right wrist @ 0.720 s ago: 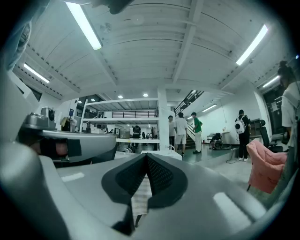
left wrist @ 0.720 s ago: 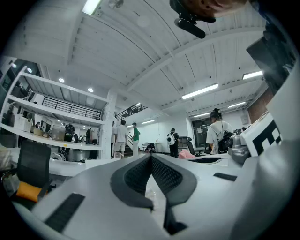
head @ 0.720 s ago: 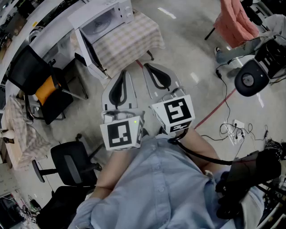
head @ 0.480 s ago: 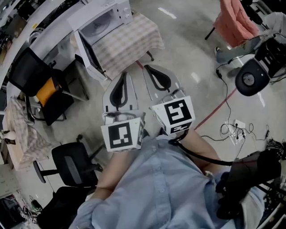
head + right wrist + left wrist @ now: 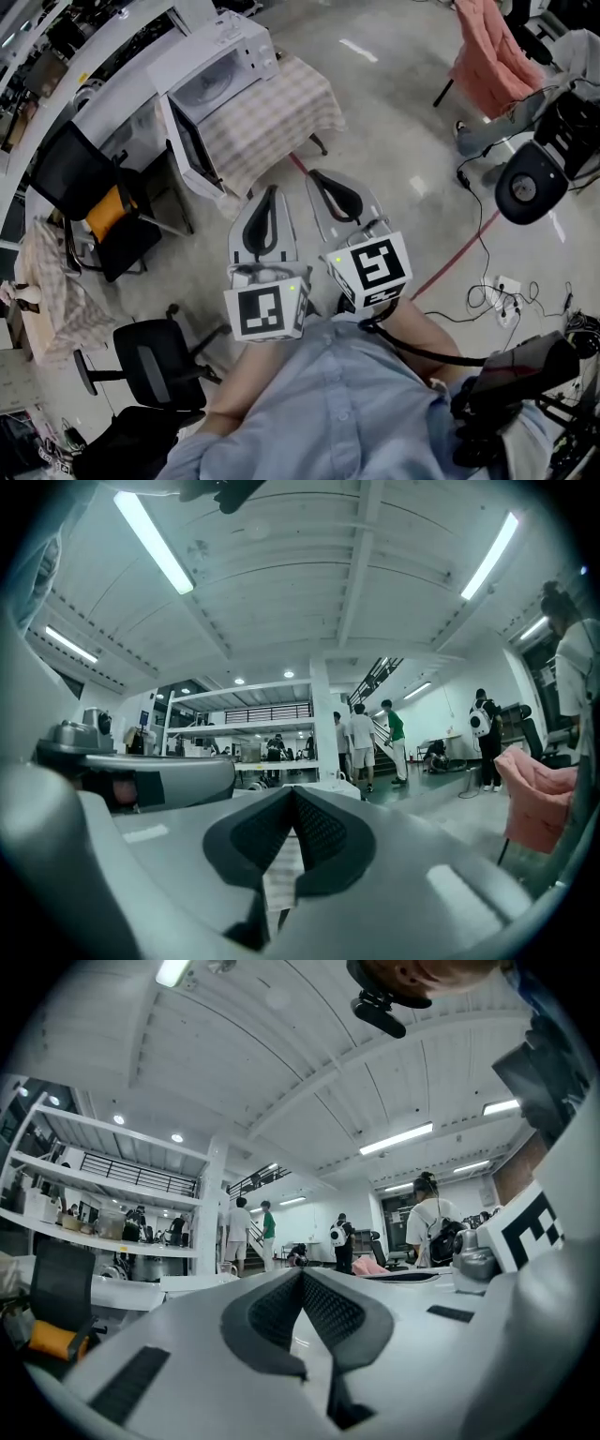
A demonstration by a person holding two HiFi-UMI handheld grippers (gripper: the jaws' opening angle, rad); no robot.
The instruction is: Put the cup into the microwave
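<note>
The white microwave (image 5: 220, 66) stands on a table with a checked cloth (image 5: 281, 103) at the upper left of the head view, and its door (image 5: 183, 141) hangs open. No cup shows in any view. My left gripper (image 5: 270, 190) and right gripper (image 5: 317, 175) are held side by side in front of the person's chest, short of the table and pointing toward it. Both are shut with nothing between the pads. The left gripper (image 5: 302, 1277) shows its jaws meeting at the tip in the left gripper view, as does the right gripper (image 5: 293, 791) in the right gripper view.
A black chair with an orange item (image 5: 103, 211) stands left of the microwave table, and another black office chair (image 5: 150, 361) is nearer. A red floor line (image 5: 450, 246) and loose cables (image 5: 497, 291) lie to the right. Pink cloth (image 5: 487, 47) hangs far right. People (image 5: 431, 1232) stand far off.
The whole head view has slid down a little, so the microwave and both grippers sit lower in the picture. The grippers keep the same shut, side-by-side pose.
</note>
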